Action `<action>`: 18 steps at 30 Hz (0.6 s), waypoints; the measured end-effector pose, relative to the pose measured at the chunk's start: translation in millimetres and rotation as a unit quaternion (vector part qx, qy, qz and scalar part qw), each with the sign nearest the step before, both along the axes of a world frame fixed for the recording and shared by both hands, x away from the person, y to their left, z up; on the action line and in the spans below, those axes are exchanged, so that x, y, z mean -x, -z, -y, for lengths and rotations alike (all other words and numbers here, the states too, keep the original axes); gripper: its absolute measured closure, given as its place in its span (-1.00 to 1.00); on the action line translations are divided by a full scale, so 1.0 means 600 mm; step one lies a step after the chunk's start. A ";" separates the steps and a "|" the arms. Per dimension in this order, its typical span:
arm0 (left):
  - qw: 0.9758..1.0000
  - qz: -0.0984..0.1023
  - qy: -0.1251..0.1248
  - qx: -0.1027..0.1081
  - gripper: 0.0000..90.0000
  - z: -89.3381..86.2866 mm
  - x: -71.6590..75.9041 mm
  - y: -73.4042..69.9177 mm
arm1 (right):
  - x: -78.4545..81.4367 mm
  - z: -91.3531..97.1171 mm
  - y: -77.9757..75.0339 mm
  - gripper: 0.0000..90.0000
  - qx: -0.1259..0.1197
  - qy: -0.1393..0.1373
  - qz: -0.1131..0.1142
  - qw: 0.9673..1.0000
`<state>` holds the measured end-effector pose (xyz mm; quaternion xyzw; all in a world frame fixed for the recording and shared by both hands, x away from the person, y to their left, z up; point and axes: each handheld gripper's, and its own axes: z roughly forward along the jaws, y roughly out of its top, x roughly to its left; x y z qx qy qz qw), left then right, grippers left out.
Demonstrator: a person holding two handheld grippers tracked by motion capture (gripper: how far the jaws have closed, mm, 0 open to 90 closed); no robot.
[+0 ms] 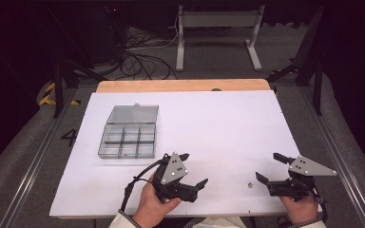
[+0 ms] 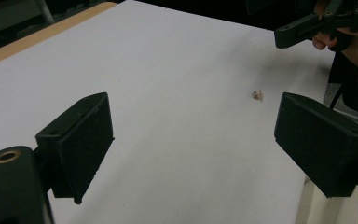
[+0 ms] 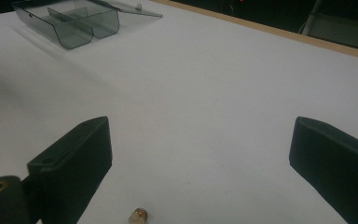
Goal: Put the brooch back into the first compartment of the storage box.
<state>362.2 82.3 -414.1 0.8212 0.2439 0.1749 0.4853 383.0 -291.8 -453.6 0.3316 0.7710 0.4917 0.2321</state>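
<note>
A tiny brownish piece (image 1: 250,185) lies on the white table (image 1: 218,123) near its front edge, between my two grippers. My left gripper (image 1: 195,168) is held open just left of it, nothing between its jaws; in the left gripper view (image 2: 196,140) the piece (image 2: 258,95) lies ahead and to the right. My right gripper (image 1: 267,166) is open too, just right of the piece. In the right gripper view (image 3: 200,163) the piece (image 3: 138,215) sits low, close to the left jaw. A clear compartment box (image 1: 127,141) with its lid (image 1: 134,114) folded back stands at the left.
The box (image 3: 74,21) looks empty from here. A wooden strip (image 1: 183,85) runs along the table's far edge. Beyond it are cables and a metal stand (image 1: 216,28) on the floor. The other hand's gripper (image 2: 307,25) shows at the top right of the left gripper view.
</note>
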 end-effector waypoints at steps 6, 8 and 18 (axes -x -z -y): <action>1.000 -0.005 0.012 0.003 -0.71 0.019 -0.007 0.009 | -0.002 0.001 0.000 -0.86 -0.006 -0.002 -0.001 1.000; 1.000 -0.004 0.015 0.002 -0.70 0.026 -0.009 0.013 | -0.002 0.001 0.000 -0.86 -0.006 0.000 -0.001 1.000; 1.000 -0.006 0.024 -0.006 -0.68 0.063 -0.021 0.037 | -0.006 0.001 0.000 -0.86 -0.008 0.000 -0.004 1.000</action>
